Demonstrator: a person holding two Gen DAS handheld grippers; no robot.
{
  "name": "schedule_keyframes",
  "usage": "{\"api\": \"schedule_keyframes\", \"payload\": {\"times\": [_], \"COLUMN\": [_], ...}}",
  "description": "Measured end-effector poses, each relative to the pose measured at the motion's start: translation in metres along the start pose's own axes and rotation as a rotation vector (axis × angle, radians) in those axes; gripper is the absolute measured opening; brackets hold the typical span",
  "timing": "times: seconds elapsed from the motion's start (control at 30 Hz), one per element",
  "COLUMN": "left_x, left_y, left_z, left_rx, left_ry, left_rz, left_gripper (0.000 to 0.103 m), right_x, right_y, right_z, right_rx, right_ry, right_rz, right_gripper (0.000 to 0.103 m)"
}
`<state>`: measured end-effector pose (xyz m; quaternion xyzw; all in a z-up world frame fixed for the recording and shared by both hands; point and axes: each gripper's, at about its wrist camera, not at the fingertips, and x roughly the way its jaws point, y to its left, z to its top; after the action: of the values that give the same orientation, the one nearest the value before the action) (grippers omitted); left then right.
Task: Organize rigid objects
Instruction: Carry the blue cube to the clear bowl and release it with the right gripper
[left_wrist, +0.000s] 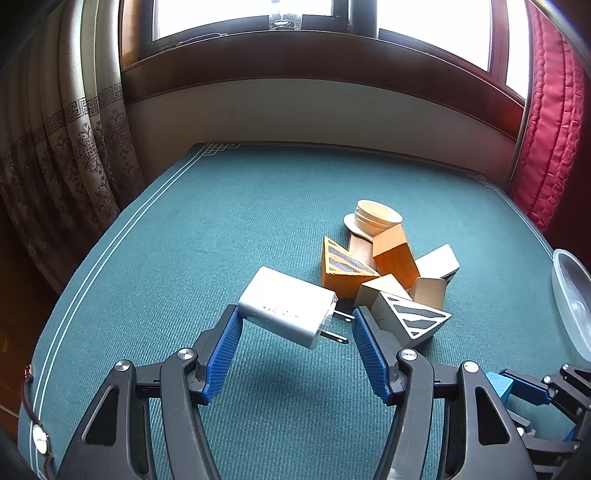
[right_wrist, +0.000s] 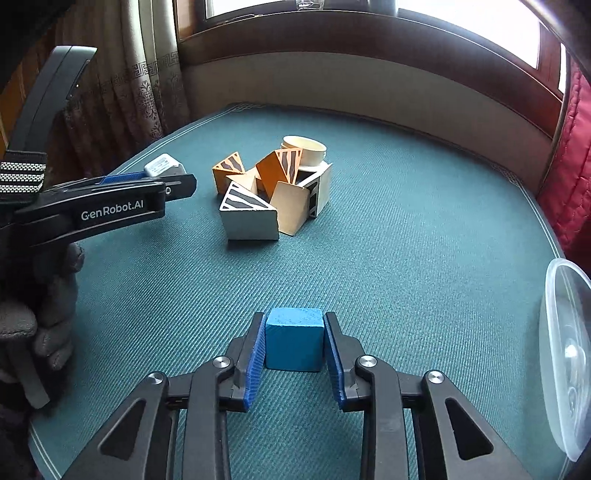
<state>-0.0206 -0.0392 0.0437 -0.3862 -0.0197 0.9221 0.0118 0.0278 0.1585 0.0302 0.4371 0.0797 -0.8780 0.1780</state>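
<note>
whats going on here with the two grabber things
A person is sorting small objects on a green table with two handheld grippers. The right gripper is clamped on a blue cube. The left gripper is open around a white charger. A pile of wooden blocks waits behind.

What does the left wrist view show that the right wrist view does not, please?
Only the left wrist view shows the charger's two prongs, the left gripper open around the white charger, and a wristwatch at the table edge.

Only the right wrist view shows the right gripper shut on the blue cube, and the gloved hand holding the left gripper.

Both show the pile of wooden blocks, the cream cup, the clear plastic container and the green table.
</note>
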Motion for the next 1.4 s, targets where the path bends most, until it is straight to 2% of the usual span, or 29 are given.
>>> {"api": "schedule_keyframes", "payload": {"times": [0.2,0.4,0.87,1.13,1.2,1.27,1.4], "left_x": [0.0,0.003,-0.011,-0.032,-0.038,-0.045,-0.058], "left_y": [-0.005,-0.01,-0.019,-0.043,-0.052,-0.062,-0.09], "left_z": [-0.001,-0.003,-0.005,-0.007,-0.005,-0.002,0.005], "left_rx": [0.016,0.026,0.044,0.07,0.076,0.083,0.125], "left_ry": [-0.011,-0.017,-0.043,-0.035,-0.04,-0.046,-0.061], "left_rz": [-0.004,0.015,0.032,-0.028,-0.045,-0.065,-0.101], "left_gripper": [0.062,0.062,0.062,0.062,0.062,0.062,0.062], "right_x": [-0.031,-0.06,-0.108,-0.116,-0.118,-0.119,-0.123], "right_y": [-0.028,-0.071,-0.175,-0.22,-0.229,-0.236,-0.235], "right_z": [-0.003,-0.011,-0.057,-0.077,-0.08,-0.084,-0.087], "right_rx": [0.111,0.246,0.48,0.594,0.627,0.658,0.663], "right_ry": [-0.096,-0.186,-0.238,-0.227,-0.237,-0.254,-0.299], "right_rz": [-0.024,-0.121,-0.352,-0.429,-0.439,-0.438,-0.467], "right_gripper": [0.032,0.032,0.032,0.032,0.035,0.059,0.059]}}
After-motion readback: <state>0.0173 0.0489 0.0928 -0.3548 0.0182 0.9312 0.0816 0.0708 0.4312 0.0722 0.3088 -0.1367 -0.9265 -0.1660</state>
